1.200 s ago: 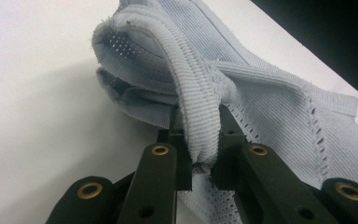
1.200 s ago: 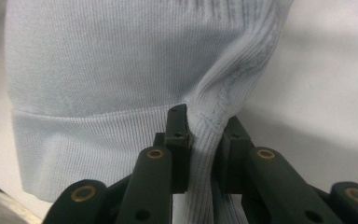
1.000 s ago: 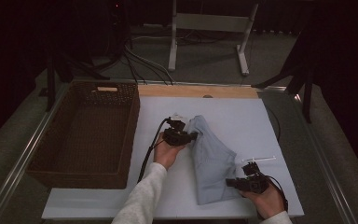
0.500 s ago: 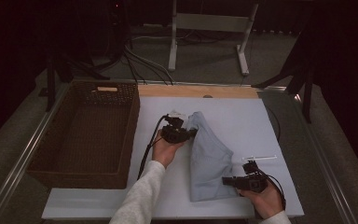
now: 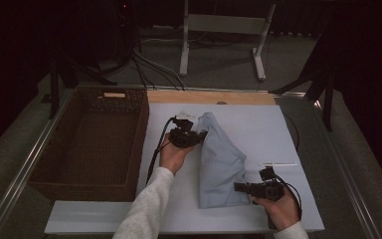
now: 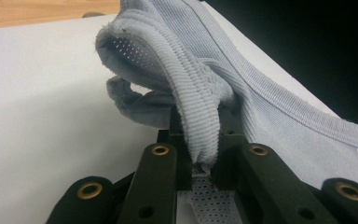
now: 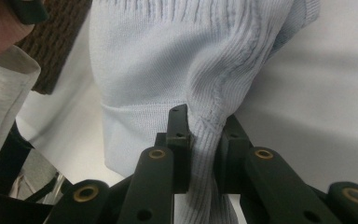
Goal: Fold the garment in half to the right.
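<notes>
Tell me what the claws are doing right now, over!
Left claw shut on the light blue garment, far end. Right claw shut on its near edge. Garment partly folded on the white board. Wicker basket off left, nothing blocking.

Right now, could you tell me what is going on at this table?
A person is handling a light blue knitted garment on the white table, with a hand-held claw in each hand. The left claw is shut on a ribbed edge at the garment's far end. The right claw is shut on a fold of its near edge. The rest of the garment lies on the table between them. A brown wicker basket stands to the left.
</notes>
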`<act>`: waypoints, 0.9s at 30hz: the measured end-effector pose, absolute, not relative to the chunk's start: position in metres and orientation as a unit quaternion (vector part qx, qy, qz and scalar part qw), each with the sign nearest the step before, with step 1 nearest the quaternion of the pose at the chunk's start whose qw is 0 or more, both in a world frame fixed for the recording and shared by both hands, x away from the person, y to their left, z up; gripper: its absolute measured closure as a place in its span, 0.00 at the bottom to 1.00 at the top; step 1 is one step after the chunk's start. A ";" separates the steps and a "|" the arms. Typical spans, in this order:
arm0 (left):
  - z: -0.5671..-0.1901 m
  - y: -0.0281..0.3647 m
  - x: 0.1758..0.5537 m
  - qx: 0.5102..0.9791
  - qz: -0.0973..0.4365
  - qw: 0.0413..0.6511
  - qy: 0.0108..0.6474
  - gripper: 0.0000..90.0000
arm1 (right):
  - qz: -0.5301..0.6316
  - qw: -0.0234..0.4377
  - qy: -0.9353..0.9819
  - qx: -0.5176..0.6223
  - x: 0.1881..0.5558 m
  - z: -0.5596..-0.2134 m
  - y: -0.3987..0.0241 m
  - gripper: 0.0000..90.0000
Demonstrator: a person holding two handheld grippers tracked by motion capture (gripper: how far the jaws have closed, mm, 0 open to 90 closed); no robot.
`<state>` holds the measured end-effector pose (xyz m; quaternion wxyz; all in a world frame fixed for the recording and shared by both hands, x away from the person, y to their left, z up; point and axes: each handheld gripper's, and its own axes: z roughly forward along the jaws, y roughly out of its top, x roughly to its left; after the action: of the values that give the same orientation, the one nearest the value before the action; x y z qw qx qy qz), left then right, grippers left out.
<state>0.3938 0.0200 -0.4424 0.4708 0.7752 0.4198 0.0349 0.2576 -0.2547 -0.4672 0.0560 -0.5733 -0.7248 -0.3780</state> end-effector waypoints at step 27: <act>-0.418 0.035 0.398 0.769 0.051 0.470 0.429 0.91 | -0.403 0.077 -0.717 -0.563 0.270 -0.452 -0.237 0.88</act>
<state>0.3975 0.0351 -0.4184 0.4704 0.7693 0.4293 0.0515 0.2702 -0.2375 -0.4518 0.0771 -0.5632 -0.7173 -0.4028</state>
